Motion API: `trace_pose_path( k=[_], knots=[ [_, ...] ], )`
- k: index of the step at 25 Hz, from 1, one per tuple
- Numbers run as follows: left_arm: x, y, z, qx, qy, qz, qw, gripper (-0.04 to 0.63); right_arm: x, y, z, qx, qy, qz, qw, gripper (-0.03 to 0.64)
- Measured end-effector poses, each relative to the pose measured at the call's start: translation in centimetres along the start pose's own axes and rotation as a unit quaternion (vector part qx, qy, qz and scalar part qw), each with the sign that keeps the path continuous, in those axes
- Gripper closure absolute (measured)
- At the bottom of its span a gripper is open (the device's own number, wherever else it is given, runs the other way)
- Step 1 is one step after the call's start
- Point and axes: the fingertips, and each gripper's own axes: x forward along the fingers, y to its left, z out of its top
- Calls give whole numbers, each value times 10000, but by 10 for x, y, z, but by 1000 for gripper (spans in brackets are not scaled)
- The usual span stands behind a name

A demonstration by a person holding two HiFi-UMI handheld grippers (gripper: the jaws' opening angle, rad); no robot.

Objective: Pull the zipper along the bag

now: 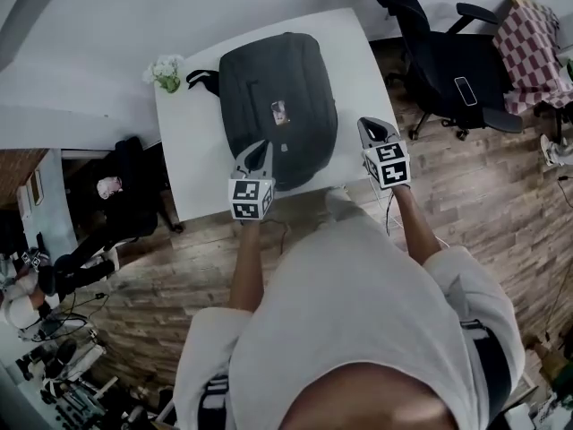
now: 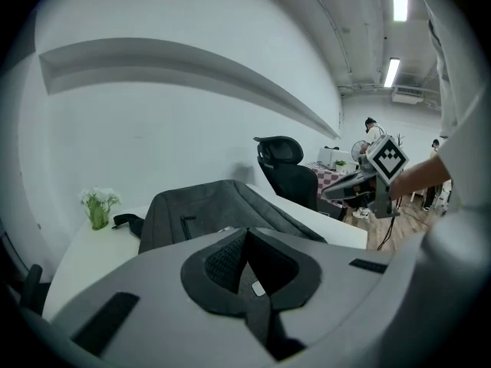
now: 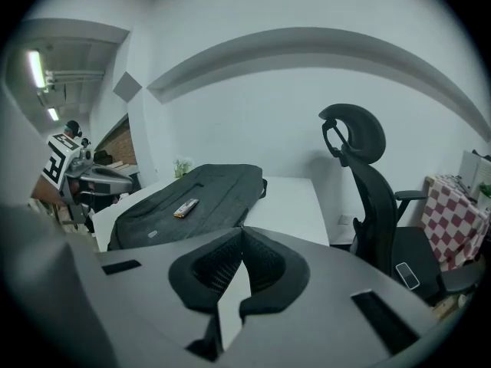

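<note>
White table [image 1: 192,150] carries the bag [image 1: 277,106] lengthwise, strap [image 1: 202,79] end farthest; left gripper [image 1: 258,150] and right gripper [image 1: 370,127] sit closed, empty.

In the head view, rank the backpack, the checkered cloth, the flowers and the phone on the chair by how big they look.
1. backpack, clearly largest
2. checkered cloth
3. flowers
4. phone, smallest, though not far below the flowers

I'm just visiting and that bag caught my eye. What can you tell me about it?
The bag is a dark grey fabric backpack lying flat on the white table, a black strap at its far end by the flowers. A small pale oblong thing lies on top. The shut left gripper is over its near end; contact is unclear.
</note>
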Motion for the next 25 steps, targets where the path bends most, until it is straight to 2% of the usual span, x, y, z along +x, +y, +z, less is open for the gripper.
trace_pose_path(
  k=[6,13,18,25],
  knots=[
    [13,9,-15,290,476,8,9984,569,51,-8,-2,26,266,466,9986,603],
    [17,-5,-38,904,1042,-373,9897,569,87,-8,-18,-81,558,844,9948,603],
    [20,-27,-62,1579,1457,-970,9718,568,98,-6,-26,-168,691,995,9925,603],
    [15,-49,-86,2097,1641,-1735,9482,566,103,-5,-43,-500,953,956,9896,603]
  ],
)
